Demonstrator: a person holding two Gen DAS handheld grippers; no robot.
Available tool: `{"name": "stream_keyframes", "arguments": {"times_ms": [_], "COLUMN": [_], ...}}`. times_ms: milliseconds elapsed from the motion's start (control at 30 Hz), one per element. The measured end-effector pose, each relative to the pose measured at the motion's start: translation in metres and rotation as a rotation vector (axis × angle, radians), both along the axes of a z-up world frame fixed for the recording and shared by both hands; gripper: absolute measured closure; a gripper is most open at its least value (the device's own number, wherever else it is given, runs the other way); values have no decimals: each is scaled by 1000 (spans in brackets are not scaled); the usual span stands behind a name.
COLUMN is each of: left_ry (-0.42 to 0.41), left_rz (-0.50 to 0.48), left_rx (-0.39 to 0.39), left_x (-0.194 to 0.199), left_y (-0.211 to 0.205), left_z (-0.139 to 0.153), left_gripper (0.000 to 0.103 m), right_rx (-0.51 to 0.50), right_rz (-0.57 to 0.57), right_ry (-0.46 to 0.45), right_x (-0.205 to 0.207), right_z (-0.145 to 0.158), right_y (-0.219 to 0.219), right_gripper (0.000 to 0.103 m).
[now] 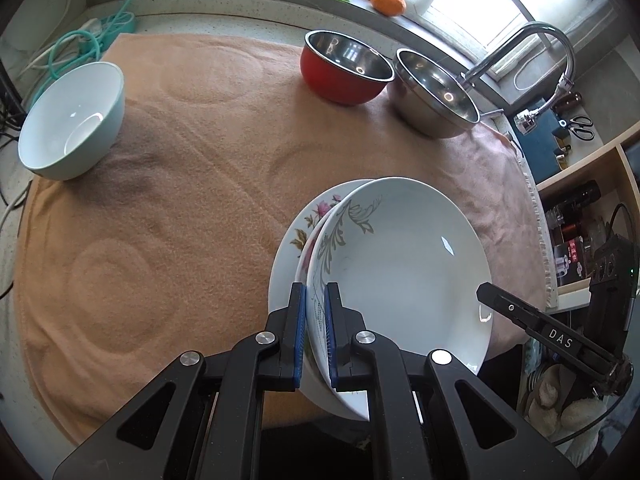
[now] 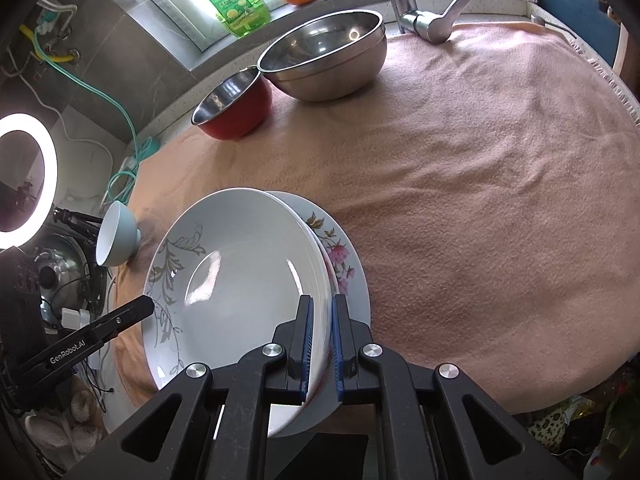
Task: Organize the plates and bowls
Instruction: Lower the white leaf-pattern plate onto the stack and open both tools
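Together, we had both grippers clamped on the same grey-vine plate: the left gripper had its jaws closed tight on the near left rim, and the right gripper had its jaws closed just as tight on the near right rim. That plate sat, slightly tilted, on top of the pink-flowered plate at the near edge of the counter, over the peach towel.

We judged the task about halfway: the two plates looked stacked, or nearly so, while the bowls remained apart. The red bowl and the steel bowl stood touching at the far side, and the pale blue bowl stood alone at the far left; none was nested.

Our left view showed the shelves to the right and the scissors. Only our right view showed the ring light, and the faucet base close up.
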State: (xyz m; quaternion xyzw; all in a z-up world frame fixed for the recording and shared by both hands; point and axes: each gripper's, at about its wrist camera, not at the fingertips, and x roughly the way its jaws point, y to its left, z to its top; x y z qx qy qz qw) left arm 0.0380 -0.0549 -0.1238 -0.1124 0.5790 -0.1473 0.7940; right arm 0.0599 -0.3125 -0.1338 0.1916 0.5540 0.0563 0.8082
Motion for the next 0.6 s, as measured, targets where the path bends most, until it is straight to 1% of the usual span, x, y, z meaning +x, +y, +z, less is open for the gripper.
{"name": "stream_keyframes", "arguments": {"times_ms": [300,600], "left_ry": [16,12], "left_rz": [12,18], "left_rx": [0,4], "left_x": [-1,-1], "left_y": [1,-1], "left_z": [-5,-6], "left_gripper": [96,94], "right_rx": [-3,-22], "right_rz": [17,59], "right_ry": [16,8], "right_x": [2,5], "right_z": [-7,-5], "right_y": [0,3], "right_gripper": [94,91]}}
